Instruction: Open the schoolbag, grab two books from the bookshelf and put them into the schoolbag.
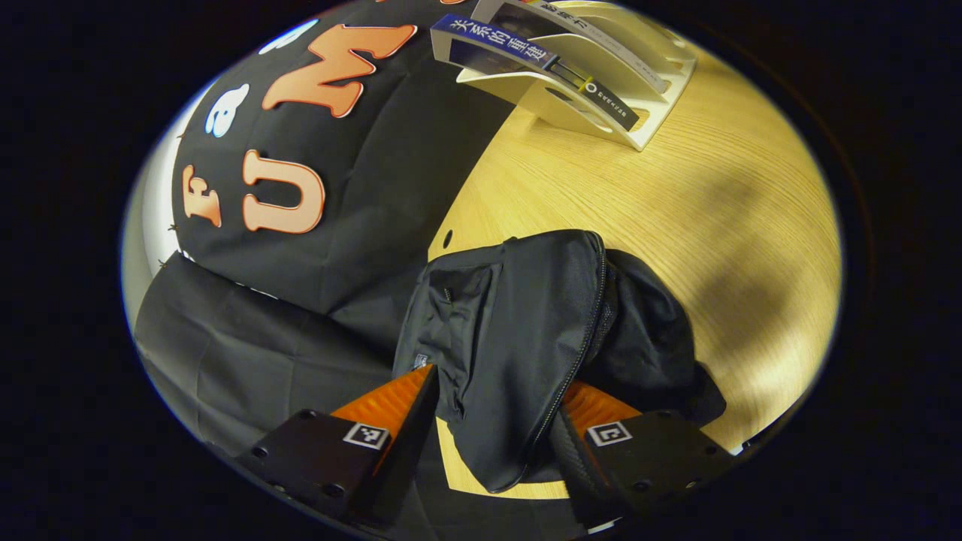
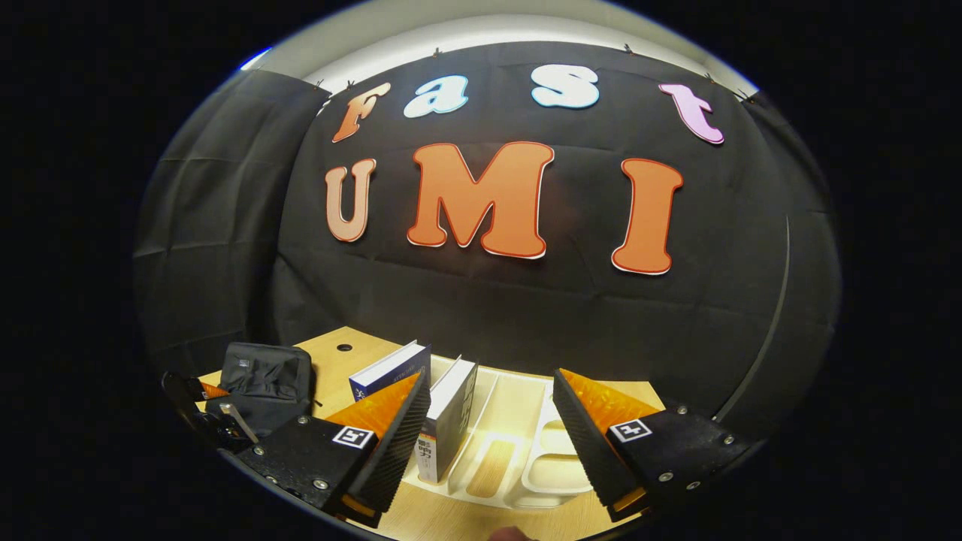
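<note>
Left gripper (image 1: 492,417) astride schoolbag (image 1: 518,338); two books (image 2: 451,413) shelved.

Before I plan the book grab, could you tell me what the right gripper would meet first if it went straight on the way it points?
Probably the white bookshelf: the open right gripper points at its empty slots, the grey book just left. Depth is unclear.

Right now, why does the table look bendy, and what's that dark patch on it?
In the left gripper view the fisheye lens curves the table, and the dark patch right of the schoolbag is a soft shadow; in the right gripper view a bright glare spot sits on the white bookshelf beside the books.
</note>
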Available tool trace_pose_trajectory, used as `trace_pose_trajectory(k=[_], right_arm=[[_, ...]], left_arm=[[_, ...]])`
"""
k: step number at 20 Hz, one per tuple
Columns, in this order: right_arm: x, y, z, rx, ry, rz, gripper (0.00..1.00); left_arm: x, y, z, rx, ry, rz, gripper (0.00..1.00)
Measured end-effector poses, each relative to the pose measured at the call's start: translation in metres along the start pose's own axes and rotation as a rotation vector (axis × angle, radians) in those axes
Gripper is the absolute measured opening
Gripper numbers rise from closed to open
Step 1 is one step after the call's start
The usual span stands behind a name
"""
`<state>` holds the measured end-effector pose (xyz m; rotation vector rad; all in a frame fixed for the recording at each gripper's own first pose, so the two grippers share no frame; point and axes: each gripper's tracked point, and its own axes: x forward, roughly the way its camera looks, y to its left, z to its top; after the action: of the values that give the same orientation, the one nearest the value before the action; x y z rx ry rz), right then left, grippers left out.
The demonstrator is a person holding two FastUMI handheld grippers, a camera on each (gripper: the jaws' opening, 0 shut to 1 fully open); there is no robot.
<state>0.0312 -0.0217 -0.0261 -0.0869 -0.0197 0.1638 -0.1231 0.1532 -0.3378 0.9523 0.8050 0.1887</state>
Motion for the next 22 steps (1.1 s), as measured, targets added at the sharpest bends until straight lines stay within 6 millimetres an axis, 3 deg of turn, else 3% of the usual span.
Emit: trace_pose_trajectory(k=[1,2,3,4,6,8,11,18,22], right_arm=[[0.001,-0.001,0.001,-0.006,-0.003,-0.010,0.98],[0.003,-0.001,0.003,-0.013,-0.003,-0.024,0.98],[0.003,-0.001,0.003,-0.017,0.003,-0.035,0.98],[0.003,0.000,0.005,-0.019,0.004,-0.051,0.98],[0.004,0.002,0.009,-0.018,0.011,-0.086,0.98],[0.006,0.010,0.012,-0.013,0.026,-0.112,0.98],[0.014,0.021,0.020,-0.017,0.049,-0.151,0.98],[0.033,0.065,0.047,-0.035,0.067,-0.146,0.98],[0.045,0.095,0.051,-0.055,0.102,-0.108,0.98]], left_arm=[[0.001,-0.001,-0.002,-0.003,0.000,-0.032,0.75],[0.002,-0.002,-0.001,-0.010,-0.006,-0.065,0.55],[0.003,-0.003,-0.001,-0.019,-0.009,-0.109,0.63],[0.002,-0.004,-0.001,-0.029,-0.012,-0.147,0.42],[0.004,-0.004,0.001,-0.038,-0.023,-0.238,0.23],[0.004,0.001,0.004,-0.037,-0.051,-0.324,0.15],[0.008,0.019,0.009,-0.055,-0.080,-0.409,0.09],[0.012,0.056,0.018,-0.082,-0.143,-0.588,0.09],[0.012,0.073,0.021,-0.118,-0.173,-0.684,0.09]])
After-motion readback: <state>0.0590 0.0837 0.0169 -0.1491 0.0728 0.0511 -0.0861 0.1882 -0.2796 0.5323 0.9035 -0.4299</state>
